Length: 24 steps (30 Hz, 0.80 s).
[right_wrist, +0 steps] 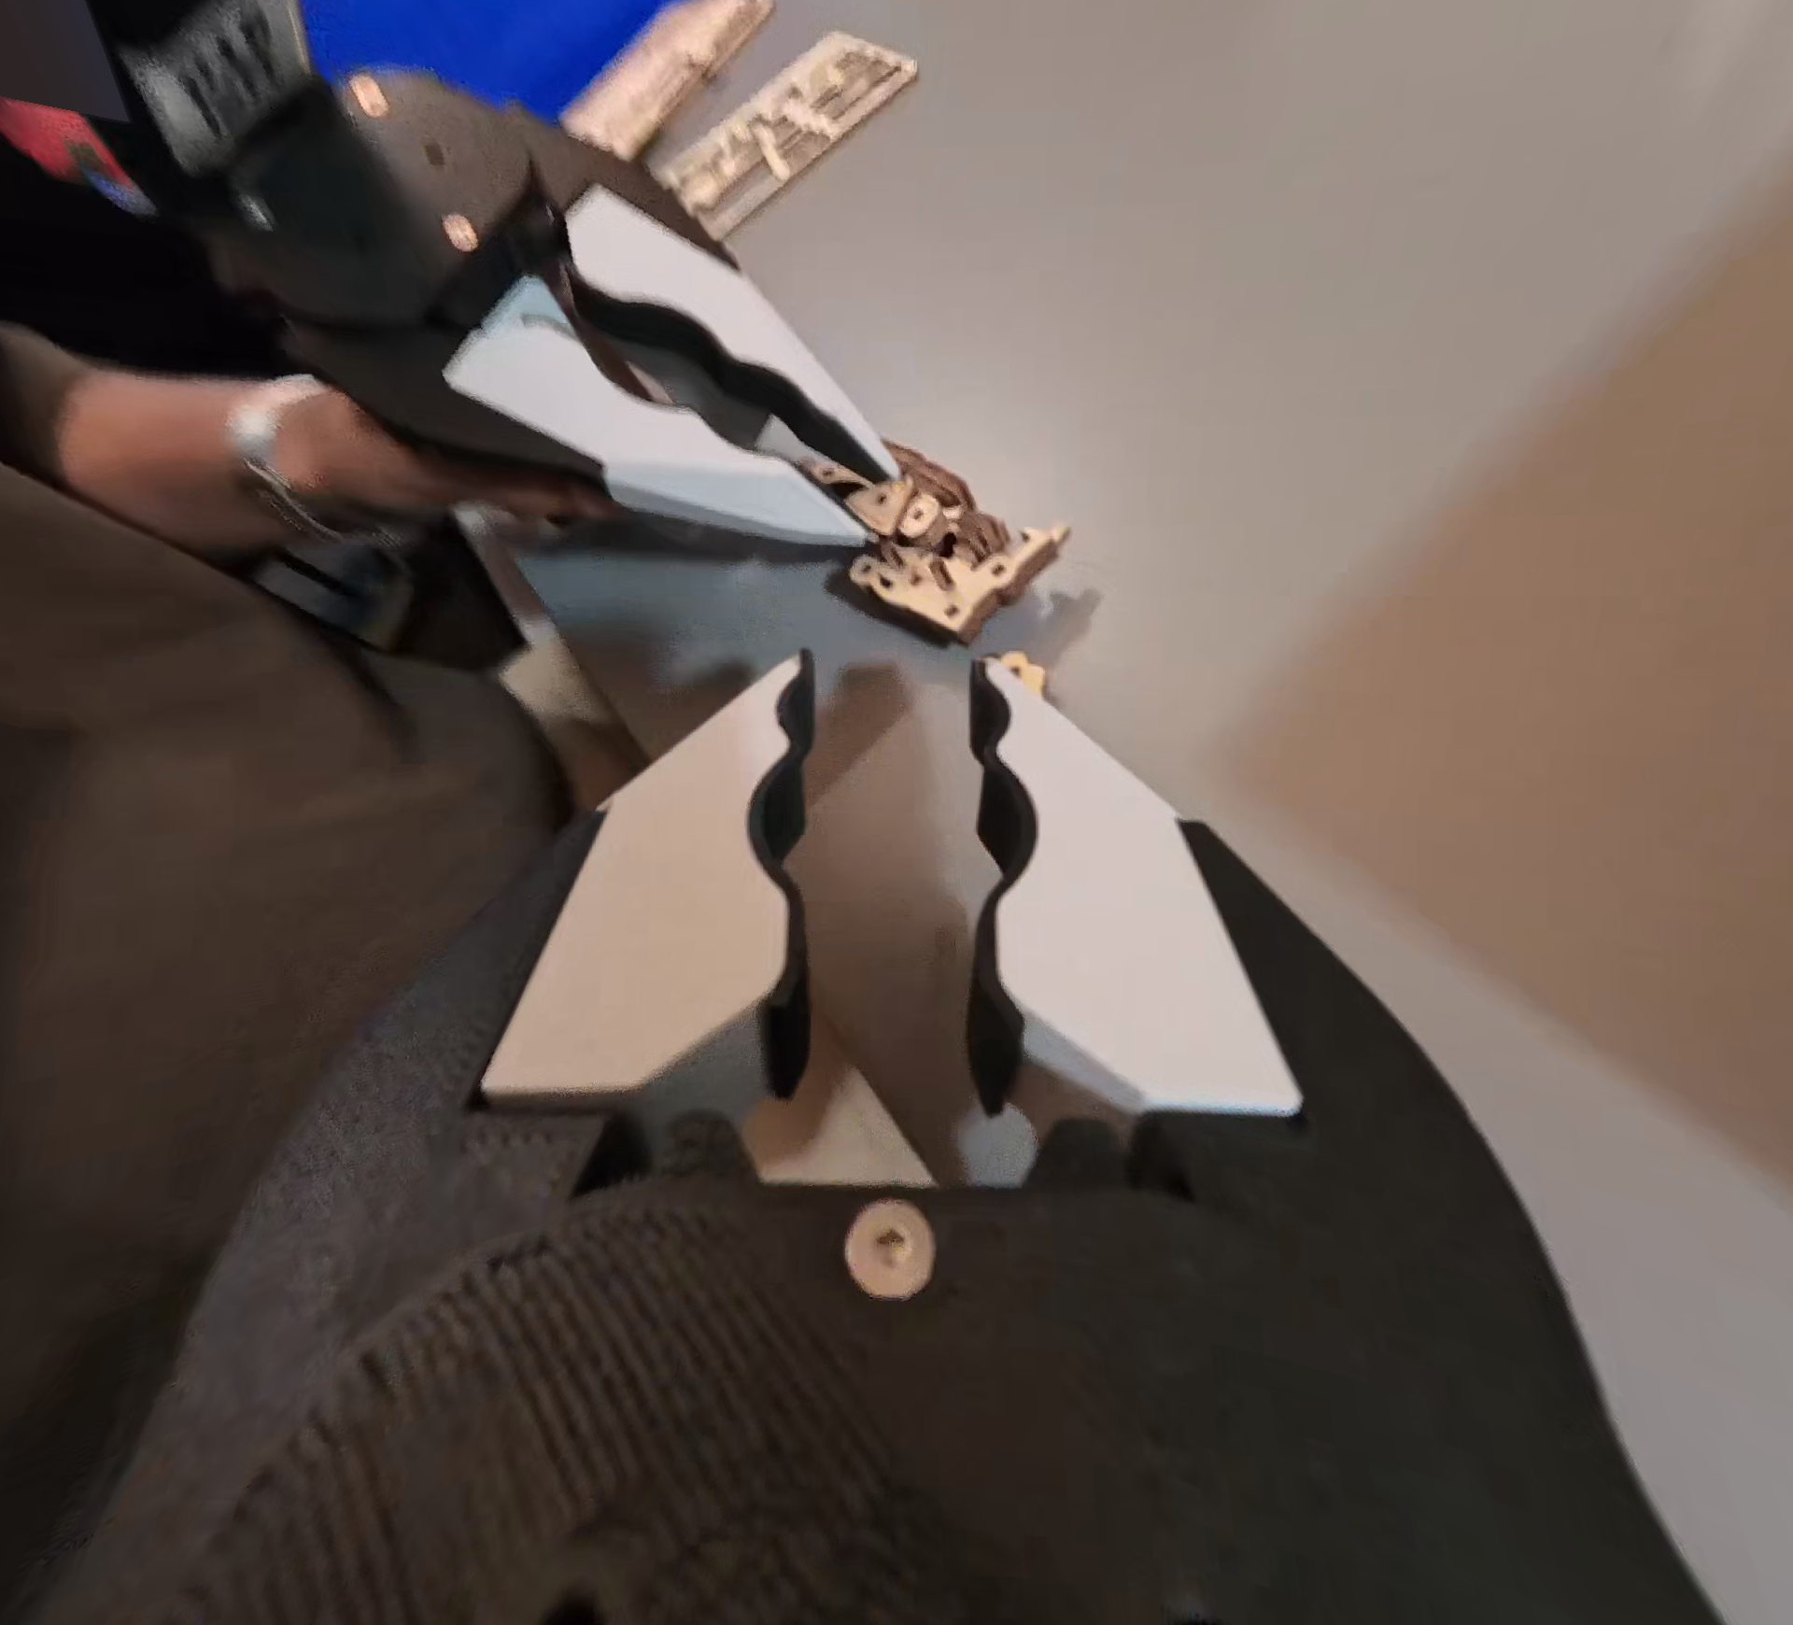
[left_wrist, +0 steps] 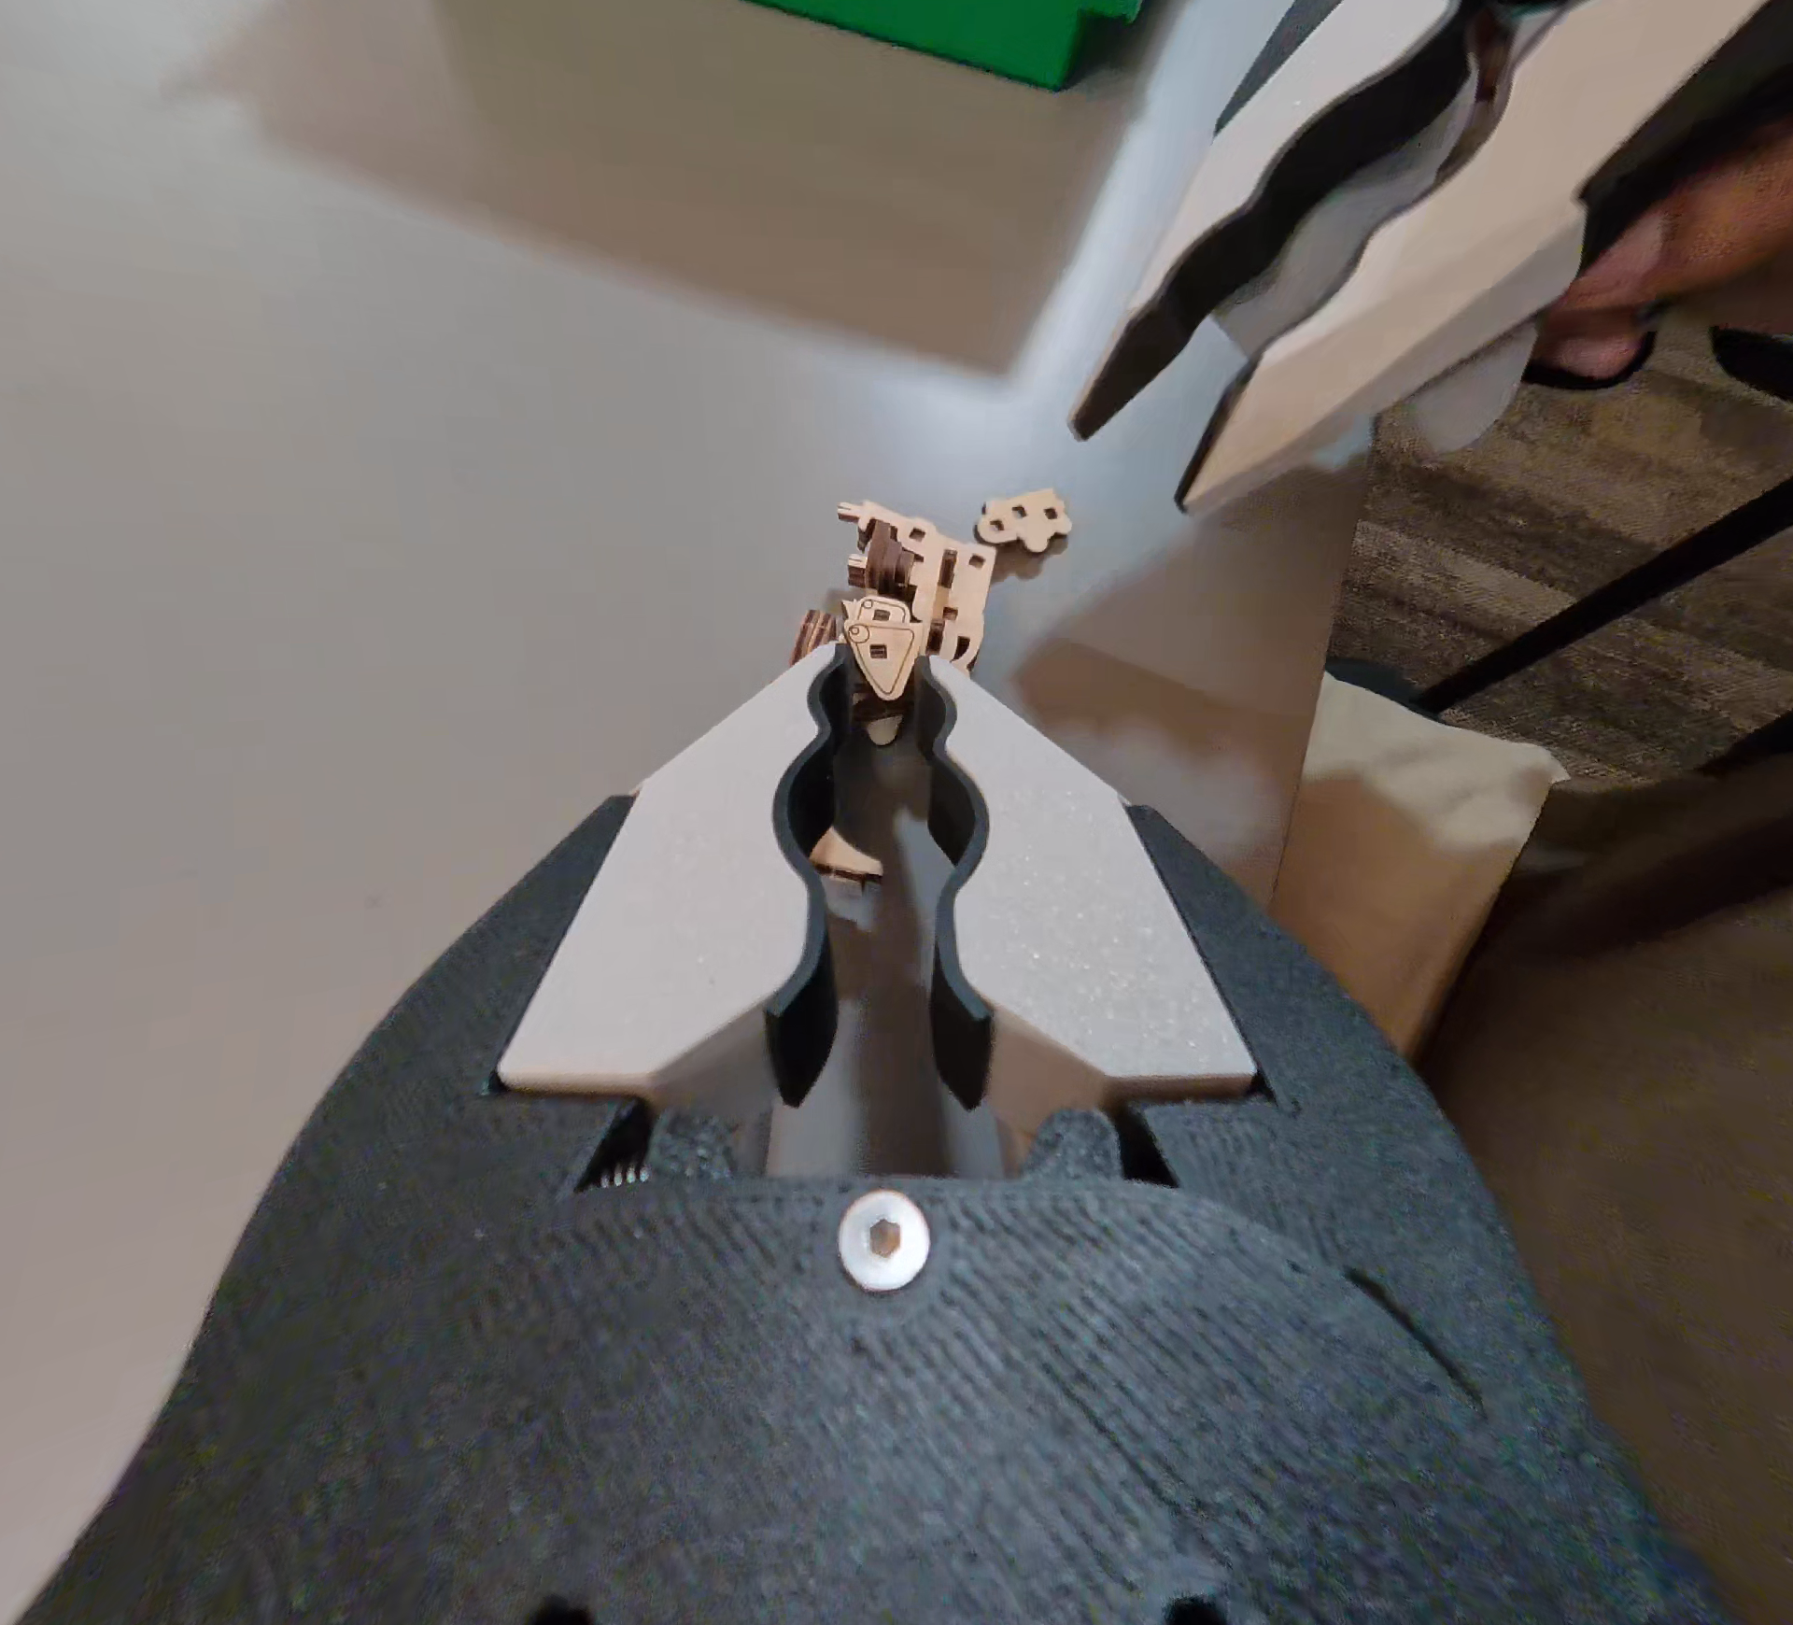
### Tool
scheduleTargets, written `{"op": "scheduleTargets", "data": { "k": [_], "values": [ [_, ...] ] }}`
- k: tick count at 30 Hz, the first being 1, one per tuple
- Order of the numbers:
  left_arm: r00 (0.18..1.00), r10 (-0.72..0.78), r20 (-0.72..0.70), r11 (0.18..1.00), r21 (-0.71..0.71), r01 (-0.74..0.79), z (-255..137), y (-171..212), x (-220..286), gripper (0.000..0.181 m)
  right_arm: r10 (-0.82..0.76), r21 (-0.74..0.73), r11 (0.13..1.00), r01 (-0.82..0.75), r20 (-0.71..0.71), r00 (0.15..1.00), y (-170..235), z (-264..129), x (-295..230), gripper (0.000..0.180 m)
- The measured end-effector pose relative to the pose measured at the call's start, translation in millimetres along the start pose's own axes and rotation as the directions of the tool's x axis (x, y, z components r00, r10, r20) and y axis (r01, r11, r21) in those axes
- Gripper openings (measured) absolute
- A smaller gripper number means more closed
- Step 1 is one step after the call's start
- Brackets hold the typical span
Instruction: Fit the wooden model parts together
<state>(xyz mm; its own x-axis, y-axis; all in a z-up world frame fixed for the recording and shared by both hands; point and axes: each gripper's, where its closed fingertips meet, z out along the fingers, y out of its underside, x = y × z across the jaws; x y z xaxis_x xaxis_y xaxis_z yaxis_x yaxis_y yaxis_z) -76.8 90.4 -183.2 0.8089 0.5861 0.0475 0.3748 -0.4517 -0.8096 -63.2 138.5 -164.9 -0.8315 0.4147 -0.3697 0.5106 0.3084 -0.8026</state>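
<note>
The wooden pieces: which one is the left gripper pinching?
The shield-shaped wooden piece, nipped between the left gripper tips. The flat piece with holes lies loose on the table, and the part-built model sits behind.

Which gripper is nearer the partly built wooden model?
Left. The left gripper is clamped on the wooden model at its fingertips; the right gripper hangs open, short of it, holding nothing.

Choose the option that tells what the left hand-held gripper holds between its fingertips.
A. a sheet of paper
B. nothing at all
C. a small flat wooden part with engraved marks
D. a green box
C: in the left wrist view the left hand-held gripper is closed on a small flat wooden part at its fingertips, just in front of the partly built wooden model on the grey table.
</note>
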Motion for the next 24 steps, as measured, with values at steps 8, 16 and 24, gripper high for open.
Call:
{"op": "scheduleTargets", "data": {
  "k": [8,16,24],
  "values": [
    [1.0,0.006,0.009,1.0,0.018,-0.006,0,-1,-5,0.01,-0.305,-0.221,0.939,0.262,-0.187,0.934,25,8,22,0.028],
    [0.999,-0.033,-0.036,0.998,0.059,0.035,-3,-7,-1,0.02,-0.14,-0.191,0.976,0.105,-0.18,0.974,24,17,29,0.011],
    [0.978,-0.035,-0.206,0.961,0.262,0.089,-24,-42,27,0.03,-0.003,0.16,0.987,-0.019,0.136,0.991,-27,-7,-25,0.011]
  ]
}}
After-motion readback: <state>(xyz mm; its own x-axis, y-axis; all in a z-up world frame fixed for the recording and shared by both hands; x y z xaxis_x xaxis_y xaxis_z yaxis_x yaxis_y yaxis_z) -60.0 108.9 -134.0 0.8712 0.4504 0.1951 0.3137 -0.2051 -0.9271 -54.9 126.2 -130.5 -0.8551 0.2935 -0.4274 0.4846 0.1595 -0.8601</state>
